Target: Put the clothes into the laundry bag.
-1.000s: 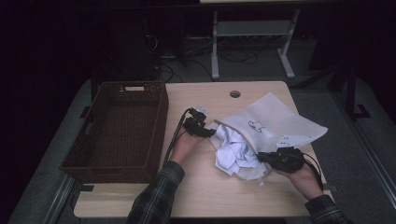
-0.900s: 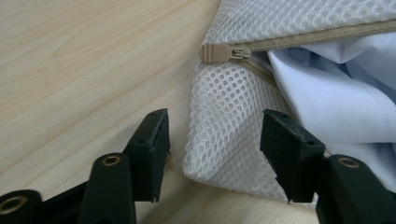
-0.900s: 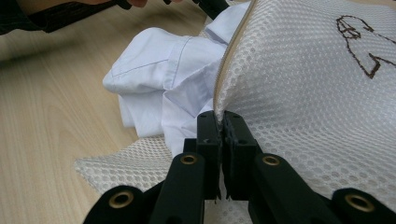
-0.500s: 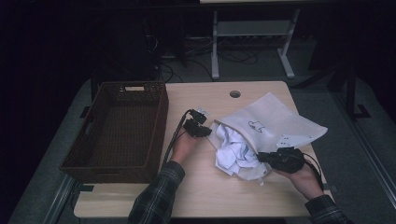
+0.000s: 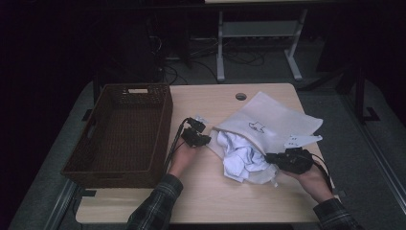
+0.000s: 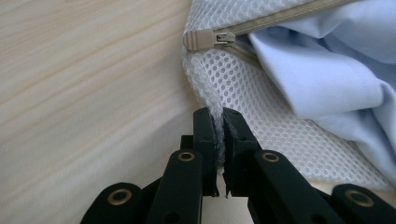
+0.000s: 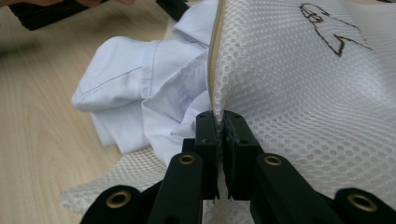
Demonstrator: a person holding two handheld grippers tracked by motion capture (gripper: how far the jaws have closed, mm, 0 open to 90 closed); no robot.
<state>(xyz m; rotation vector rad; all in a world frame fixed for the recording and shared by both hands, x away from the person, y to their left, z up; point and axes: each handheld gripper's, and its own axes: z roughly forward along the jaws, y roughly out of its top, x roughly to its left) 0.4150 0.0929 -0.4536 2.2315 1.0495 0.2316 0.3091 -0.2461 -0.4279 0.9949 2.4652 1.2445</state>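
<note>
Wicker basket (image 5: 122, 132) left of mesh bag (image 5: 273, 120)

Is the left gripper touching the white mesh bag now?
Touching. In the left gripper view, the left gripper has its jaws shut on the edge of the mesh bag, just below the zipper pull; no gap shows.

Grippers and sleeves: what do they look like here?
Both grippers, left gripper and right gripper, are black, with two flat jaws on linkage arms with brass-coloured rivets. Black cables trail from each. A pale three-cornered plate tops the right one. The sleeves are dark plaid.
</note>
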